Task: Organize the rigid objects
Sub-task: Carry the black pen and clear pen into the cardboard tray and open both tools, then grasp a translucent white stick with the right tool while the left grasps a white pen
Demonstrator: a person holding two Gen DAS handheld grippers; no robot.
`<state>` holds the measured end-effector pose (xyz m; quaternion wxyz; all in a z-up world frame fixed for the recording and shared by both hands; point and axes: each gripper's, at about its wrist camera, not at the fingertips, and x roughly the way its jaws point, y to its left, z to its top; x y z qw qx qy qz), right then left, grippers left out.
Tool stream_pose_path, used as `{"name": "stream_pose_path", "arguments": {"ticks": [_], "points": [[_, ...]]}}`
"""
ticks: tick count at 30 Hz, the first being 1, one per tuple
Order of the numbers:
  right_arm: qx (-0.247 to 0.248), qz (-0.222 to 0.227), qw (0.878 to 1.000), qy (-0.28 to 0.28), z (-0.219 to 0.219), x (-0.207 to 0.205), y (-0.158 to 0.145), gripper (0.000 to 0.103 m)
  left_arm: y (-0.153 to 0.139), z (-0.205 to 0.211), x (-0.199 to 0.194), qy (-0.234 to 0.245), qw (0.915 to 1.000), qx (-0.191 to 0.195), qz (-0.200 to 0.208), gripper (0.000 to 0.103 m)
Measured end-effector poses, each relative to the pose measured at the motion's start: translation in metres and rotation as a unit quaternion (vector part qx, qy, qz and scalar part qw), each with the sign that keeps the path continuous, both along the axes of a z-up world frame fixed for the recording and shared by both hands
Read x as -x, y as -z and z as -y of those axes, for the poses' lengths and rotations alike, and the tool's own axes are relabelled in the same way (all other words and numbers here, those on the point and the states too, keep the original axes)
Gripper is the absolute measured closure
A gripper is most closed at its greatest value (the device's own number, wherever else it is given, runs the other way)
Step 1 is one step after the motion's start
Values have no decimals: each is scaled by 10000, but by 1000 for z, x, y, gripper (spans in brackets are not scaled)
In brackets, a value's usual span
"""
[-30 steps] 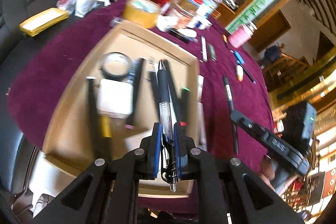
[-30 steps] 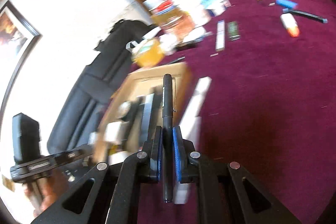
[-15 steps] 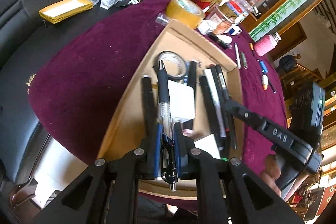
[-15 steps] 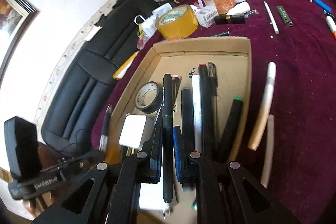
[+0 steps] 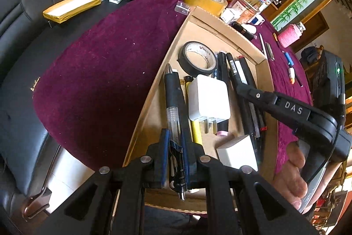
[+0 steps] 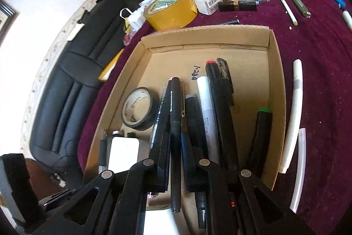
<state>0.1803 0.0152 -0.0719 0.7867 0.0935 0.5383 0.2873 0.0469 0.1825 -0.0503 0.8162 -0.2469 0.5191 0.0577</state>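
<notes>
Two tongs over cardboard tray [image 6: 276, 72], left tongs [image 5: 175, 153] clamping ballpoint pen [image 5: 172, 102], right tongs [image 6: 176, 160] clamping black pen [image 6: 175, 124]

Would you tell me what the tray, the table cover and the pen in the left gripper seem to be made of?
Tray: plain brown cardboard, matte, with folded flaps and raw cut edges.
Table cover: maroon fabric, probably velvet; fuzzy nap holding white crumbs.
Pen: likely plastic, with a see-through barrel section and a matte black grip, clamped in the left gripper.

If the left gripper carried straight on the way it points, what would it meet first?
Probably the cardboard box floor or the pens lying there beside the white charger; the left gripper already grips a clear-barrelled pen. Depth is unclear.
</notes>
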Motion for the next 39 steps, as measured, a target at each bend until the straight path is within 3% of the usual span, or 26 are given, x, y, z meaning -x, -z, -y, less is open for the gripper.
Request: {"name": "stream_pose_path", "arguments": {"ticks": [13, 16, 19, 20, 23, 32, 39], "points": [[420, 138, 9990, -2, -11, 1, -1, 92, 7, -1, -1, -91, 9999, 61, -77, 90], [352, 116, 9993, -17, -8, 2, 0, 90, 6, -2, 1, -107, 9999, 64, -22, 82], [140, 126, 9998, -95, -4, 3, -2, 78, 0, -1, 3, -104, 9999, 48, 100, 66], [78, 133, 9998, -139, -4, 4, -3, 74, -3, 0, 5, -127, 9998, 19, 142, 65], [-58, 298, 9990, -318, 2, 11, -14, 74, -10, 2, 7, -101, 9996, 13, 273, 65], [-568, 751, 9953, -220, 79, 32, -48, 71, -31, 42, 9, 244, 9973, -10, 695, 58], [-358, 508, 9977, 252, 141, 28, -23, 71, -38, 96, 1, 789, 9935, 37, 823, 58]]}}
